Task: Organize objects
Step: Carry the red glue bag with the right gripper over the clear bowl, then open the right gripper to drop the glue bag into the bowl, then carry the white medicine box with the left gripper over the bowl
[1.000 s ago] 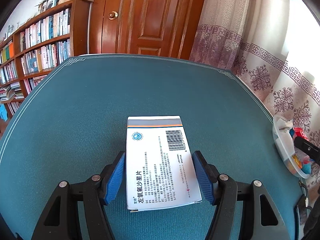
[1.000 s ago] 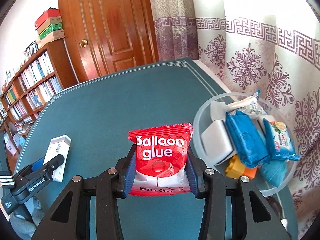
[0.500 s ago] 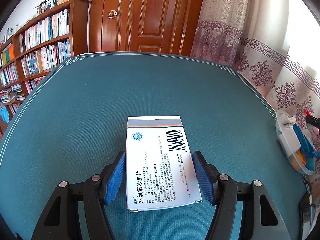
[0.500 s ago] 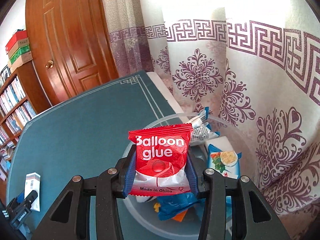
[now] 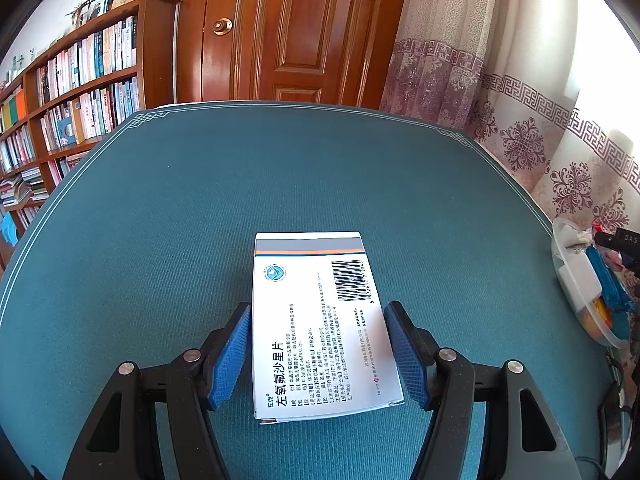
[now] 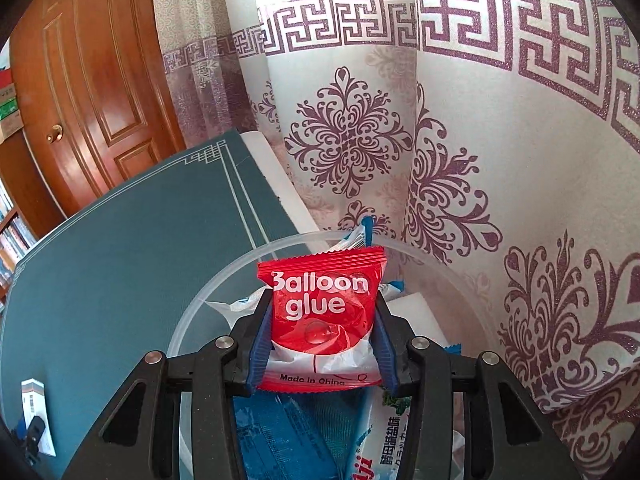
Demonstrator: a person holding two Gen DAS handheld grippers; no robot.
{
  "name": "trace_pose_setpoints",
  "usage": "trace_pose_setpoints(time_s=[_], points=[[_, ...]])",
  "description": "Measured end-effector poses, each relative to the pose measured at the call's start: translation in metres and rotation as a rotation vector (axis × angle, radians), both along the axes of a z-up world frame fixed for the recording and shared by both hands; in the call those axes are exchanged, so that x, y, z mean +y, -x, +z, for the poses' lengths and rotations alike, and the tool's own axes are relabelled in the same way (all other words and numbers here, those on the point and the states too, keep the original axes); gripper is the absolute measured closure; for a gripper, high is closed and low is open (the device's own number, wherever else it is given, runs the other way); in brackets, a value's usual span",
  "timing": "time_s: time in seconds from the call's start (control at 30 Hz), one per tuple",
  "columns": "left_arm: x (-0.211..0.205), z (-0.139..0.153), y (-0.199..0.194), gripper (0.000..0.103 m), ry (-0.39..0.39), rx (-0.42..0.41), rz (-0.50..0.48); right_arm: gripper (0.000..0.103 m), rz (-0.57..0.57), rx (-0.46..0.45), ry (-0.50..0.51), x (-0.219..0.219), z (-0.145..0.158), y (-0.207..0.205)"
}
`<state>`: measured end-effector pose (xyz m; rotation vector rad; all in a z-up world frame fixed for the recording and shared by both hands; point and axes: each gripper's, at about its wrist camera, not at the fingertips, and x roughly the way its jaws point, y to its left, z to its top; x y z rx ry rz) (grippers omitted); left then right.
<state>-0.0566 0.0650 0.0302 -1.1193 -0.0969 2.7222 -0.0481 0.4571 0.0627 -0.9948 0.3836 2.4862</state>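
With the right gripper (image 6: 322, 344) pinching the red foil balloon-glue packet (image 6: 322, 320) above the clear round plastic tub (image 6: 208, 300), spread its jaws only once centred over the packets inside, while the left gripper (image 5: 318, 354) brackets the white medicine box (image 5: 320, 328) on the table.

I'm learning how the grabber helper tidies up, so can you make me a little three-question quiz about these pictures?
1. True or false: the right gripper is clamped on the red "Balloon glue" packet.
2. The red packet is held above which thing? A) the wooden bookshelf B) the clear round plastic tub C) the brown door
3. Fill in: the white rectangular medicine box lies flat on the teal table mat between the blue pads of the ____ gripper.

Key: 1 true; 2 B; 3 left. The box touches the left pad, with a small gap at the other pad.
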Motion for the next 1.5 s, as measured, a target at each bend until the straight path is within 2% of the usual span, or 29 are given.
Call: trace_pose_setpoints(time_s=[0.3,0.8,1.13,1.33,1.5], points=[[0.002,0.0,0.001,0.034,0.002,0.002,0.001,0.049,0.003,0.035,-0.01,-0.009,0.007,-0.02],[0.019,0.012,-0.008,0.034,0.033,0.026,-0.026,0.049,0.102,0.124,-0.034,-0.048,0.02,-0.1],[0.079,0.028,-0.023,0.034,0.038,0.029,-0.194,0.049,0.154,0.117,-0.008,-0.053,0.001,-0.142],[0.124,0.04,-0.018,0.034,-0.006,-0.016,-0.313,0.049,0.177,0.124,-0.007,-0.051,-0.006,-0.159],[0.167,0.052,-0.021,0.034,-0.002,-0.019,-0.404,0.049,0.198,0.12,-0.008,-0.05,-0.012,-0.167]])
